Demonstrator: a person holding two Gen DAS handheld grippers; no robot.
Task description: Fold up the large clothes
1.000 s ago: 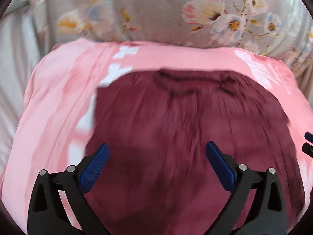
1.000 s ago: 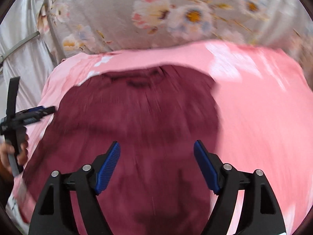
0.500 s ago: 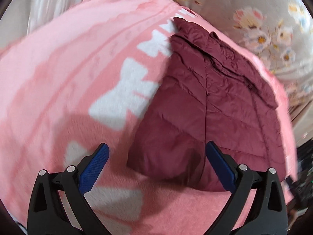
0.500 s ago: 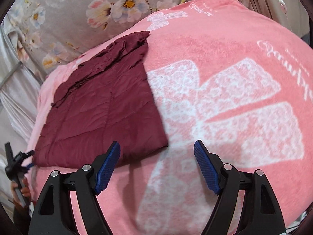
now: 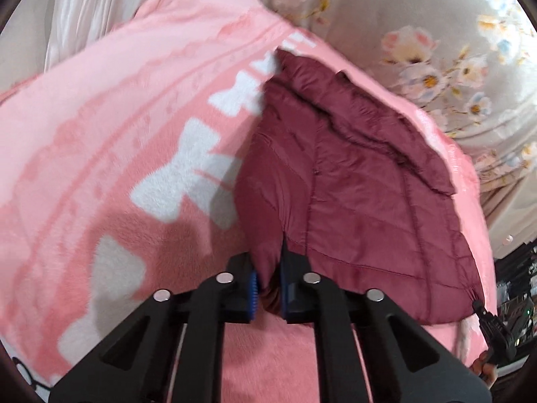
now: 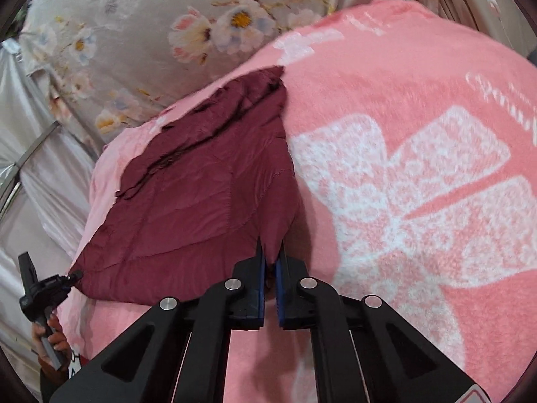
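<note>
A maroon quilted jacket (image 5: 362,184) lies flat on a pink blanket (image 5: 117,134) with white bow prints. My left gripper (image 5: 268,288) is shut on the jacket's near left corner. My right gripper (image 6: 271,285) is shut on the jacket's (image 6: 201,194) near right corner. The right gripper also shows in the left wrist view (image 5: 493,325) at the jacket's far corner. The left gripper shows in the right wrist view (image 6: 43,288) at the opposite corner. The collar end lies far from me.
The pink blanket (image 6: 419,168) covers a bed. A grey floral sheet (image 6: 151,33) lies beyond it. Pale curtains (image 5: 84,6) hang at the far left. Dark clutter (image 5: 517,285) stands off the bed's right edge.
Both grippers moved in to the jacket's near corners and closed on them. Half a second ago both were open above the blanket.
</note>
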